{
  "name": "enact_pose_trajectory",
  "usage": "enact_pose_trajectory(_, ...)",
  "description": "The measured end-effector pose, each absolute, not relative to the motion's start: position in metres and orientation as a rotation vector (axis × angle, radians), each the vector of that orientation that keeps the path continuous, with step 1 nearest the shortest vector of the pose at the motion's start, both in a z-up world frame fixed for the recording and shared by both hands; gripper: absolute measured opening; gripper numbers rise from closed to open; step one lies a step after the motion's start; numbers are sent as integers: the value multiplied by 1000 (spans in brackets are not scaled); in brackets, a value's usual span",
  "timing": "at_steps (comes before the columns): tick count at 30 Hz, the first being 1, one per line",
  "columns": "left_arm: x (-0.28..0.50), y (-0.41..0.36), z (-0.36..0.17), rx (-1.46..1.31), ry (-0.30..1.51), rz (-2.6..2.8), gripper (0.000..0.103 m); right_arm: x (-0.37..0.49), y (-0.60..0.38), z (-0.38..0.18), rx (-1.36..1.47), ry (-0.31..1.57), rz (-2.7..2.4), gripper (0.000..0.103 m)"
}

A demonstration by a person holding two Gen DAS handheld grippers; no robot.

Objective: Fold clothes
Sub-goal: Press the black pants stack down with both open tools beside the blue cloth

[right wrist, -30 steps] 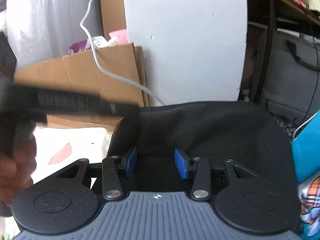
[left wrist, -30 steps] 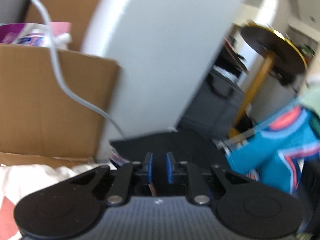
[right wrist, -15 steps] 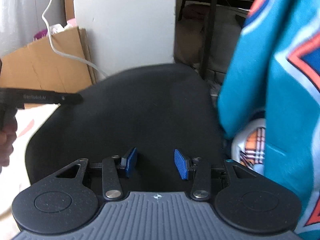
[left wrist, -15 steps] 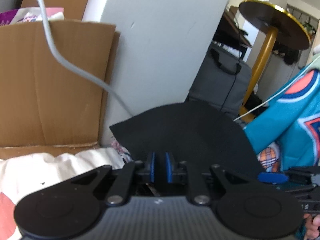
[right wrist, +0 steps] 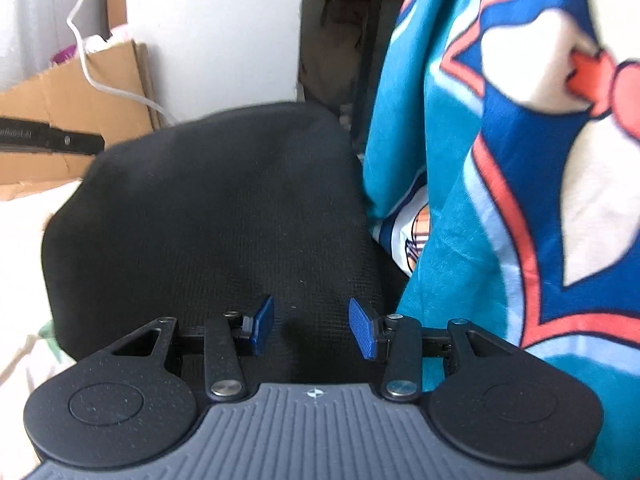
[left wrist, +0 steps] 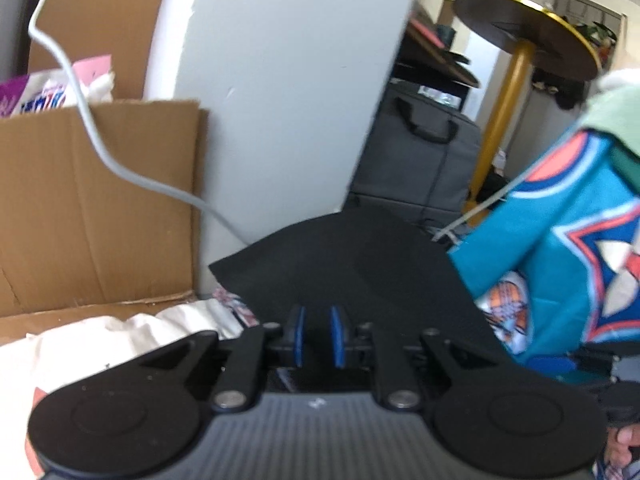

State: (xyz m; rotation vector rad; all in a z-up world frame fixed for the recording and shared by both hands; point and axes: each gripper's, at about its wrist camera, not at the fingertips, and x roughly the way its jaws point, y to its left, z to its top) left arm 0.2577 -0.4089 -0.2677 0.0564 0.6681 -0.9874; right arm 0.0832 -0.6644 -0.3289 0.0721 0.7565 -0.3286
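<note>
A teal garment [left wrist: 560, 264] with a blue, red and white star print hangs at the right of the left wrist view. It fills the right half of the right wrist view as the teal garment [right wrist: 500, 160], draped beside a black mesh chair back [right wrist: 220, 208]. My right gripper [right wrist: 312, 330] is open over the mesh, just left of the garment, with nothing between its pads. My left gripper [left wrist: 318, 336] has its blue pads almost together, pointing at the chair back [left wrist: 352, 264]; I see nothing held. A finger [right wrist: 60, 141] of the left gripper shows at the chair's left corner.
A cardboard box [left wrist: 92, 200] and a white pillar [left wrist: 280, 80] stand behind the chair, with a white cable [left wrist: 100, 148] hanging across them. White bedding [left wrist: 100, 344] lies at lower left. A grey bag [left wrist: 416, 160] and a round table [left wrist: 516, 68] are at the back right.
The right wrist view has swung right and nearer to the teal garment, which now covers far more of it. The left gripper shifted slightly; its pads stay close together.
</note>
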Motion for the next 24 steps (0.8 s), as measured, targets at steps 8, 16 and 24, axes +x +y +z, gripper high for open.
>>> enact_pose_trajectory(8,218,-414,-297,162,708,-1001,17,79,-662,-351,91,779,-334,47)
enact_pose_trajectory(16,213,-393,-301,165,716,-961,19,51,-663,-373,155,855,-350,47)
enact_pose_trajectory(24,199,-378,-289,206,737,-938,19,39,-653,-355,207,826,-364,49)
